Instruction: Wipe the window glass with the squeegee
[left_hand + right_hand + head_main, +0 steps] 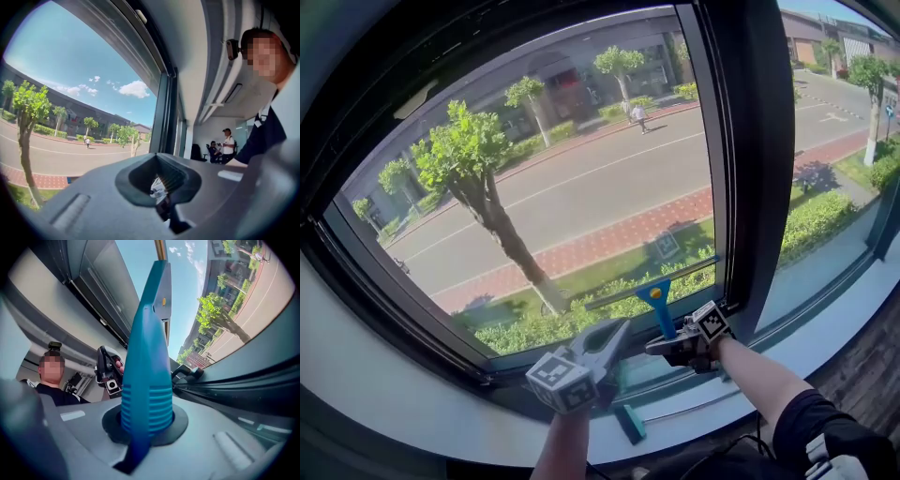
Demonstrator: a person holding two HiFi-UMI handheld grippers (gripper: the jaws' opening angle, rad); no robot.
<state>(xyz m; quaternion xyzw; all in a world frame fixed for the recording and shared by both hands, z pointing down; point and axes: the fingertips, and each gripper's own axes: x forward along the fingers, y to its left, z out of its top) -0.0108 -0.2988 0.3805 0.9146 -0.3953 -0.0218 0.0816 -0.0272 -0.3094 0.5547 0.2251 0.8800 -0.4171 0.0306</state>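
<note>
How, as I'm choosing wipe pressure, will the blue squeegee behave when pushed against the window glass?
Probably stiff: the squeegee stands straight out of the right tongs without sagging. Its ribbed handle should resist slipping. It looks like light plastic, yet the wide blade may twist it in the grip if pressed unevenly on the glass.

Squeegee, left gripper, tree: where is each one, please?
squeegee (662, 314), head view, on its blue handle.
left gripper (622, 326), head view, at the tips of its closed jaws.
tree (508, 239), head view, on its trunk.
</note>
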